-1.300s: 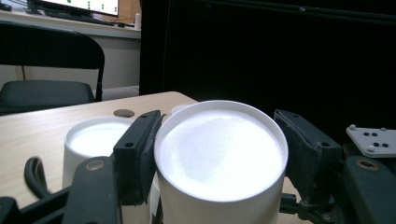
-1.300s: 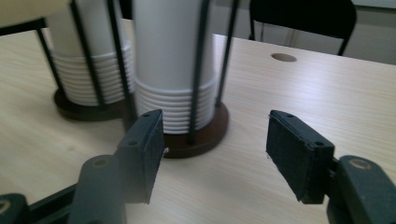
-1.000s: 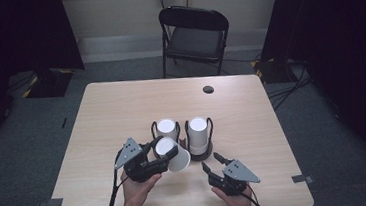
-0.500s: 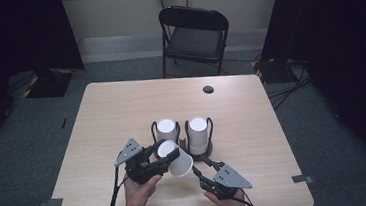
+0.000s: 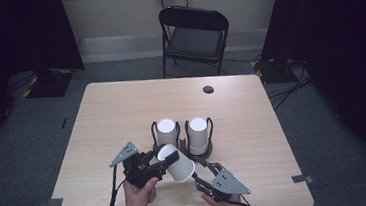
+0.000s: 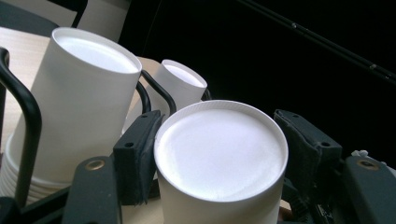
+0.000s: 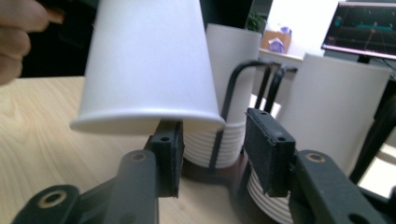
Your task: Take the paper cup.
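My left gripper is clamped on a white paper cup, low centre of the high view. Cup is upside down and tilted: flat closed base toward the gripper, wide rolled rim pointing lower right. In the left gripper view the cup's round base sits between my two black pads, one pressed against each side. Plain white, no print, slight taper.

In the right gripper view the same cup hangs in the upper left of the frame, its rolled rim just above my left-hand pad. My right gripper has its jaws spread apart with nothing between them, aimed at the cup holder's base.

Just behind the held cup, mid-table: a black wire cup holder with two stacks of white cups, left stack and right stack, both base-up. Stacked rims show at the bottom of each in the right gripper view.

The wooden table also carries a small dark round disc near the far edge. Black folding chair stands behind the table.
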The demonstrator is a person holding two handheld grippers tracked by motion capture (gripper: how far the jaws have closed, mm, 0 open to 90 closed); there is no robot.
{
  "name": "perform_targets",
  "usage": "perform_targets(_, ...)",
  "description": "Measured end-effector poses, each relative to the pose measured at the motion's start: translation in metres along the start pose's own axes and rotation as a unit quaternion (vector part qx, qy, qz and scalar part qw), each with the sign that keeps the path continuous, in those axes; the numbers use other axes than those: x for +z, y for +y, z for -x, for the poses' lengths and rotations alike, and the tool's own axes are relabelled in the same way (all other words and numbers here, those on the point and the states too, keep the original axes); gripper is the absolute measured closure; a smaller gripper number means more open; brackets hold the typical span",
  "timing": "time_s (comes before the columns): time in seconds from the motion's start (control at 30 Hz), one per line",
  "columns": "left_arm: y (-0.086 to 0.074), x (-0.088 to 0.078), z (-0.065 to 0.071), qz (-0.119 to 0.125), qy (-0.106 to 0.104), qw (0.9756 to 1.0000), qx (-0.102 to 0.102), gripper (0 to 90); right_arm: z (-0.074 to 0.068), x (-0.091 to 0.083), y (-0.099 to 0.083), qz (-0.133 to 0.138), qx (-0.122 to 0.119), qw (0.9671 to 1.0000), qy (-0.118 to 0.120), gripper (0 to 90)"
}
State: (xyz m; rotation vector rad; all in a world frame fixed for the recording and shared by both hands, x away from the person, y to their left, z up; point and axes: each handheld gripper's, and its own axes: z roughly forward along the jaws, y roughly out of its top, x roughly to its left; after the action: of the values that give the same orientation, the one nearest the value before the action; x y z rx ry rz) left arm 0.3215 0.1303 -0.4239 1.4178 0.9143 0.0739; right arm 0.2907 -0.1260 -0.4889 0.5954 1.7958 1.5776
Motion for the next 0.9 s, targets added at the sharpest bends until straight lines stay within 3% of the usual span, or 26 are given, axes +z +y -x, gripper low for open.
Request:
perform_targets(0.37, -0.004, 0.009, 0.002, -0.012, -0.037, 0.9985, -0.039, 34.4, -0.001, 0.007, 0.0, 0.037, -0.022, 0.999, 0.01, 68.6)
perform_targets(0.53, -0.005, 0.013, 0.002, -0.016, -0.044, 0.998, -0.042, 34.1, -0.002, 0.008, 0.0, 0.045, -0.027, 0.9986, 0.005, 71.0)
perform_targets(0.6, -0.006, 0.014, 0.0, -0.015, -0.049, 0.9973, -0.052, 33.9, -0.002, 0.008, 0.0, 0.048, -0.03, 0.9984, 0.001, 74.3)
perform_targets(0.73, -0.007, 0.013, -0.002, -0.014, -0.047, 0.9976, -0.049, 32.8, -0.001, 0.006, 0.0, 0.049, -0.029, 0.9984, 0.0, 79.4)
perform_targets(0.9, -0.007, 0.015, -0.002, -0.014, -0.032, 0.999, -0.029, 30.6, 0.0, 0.004, 0.001, 0.04, -0.02, 0.999, 0.0, 82.5)
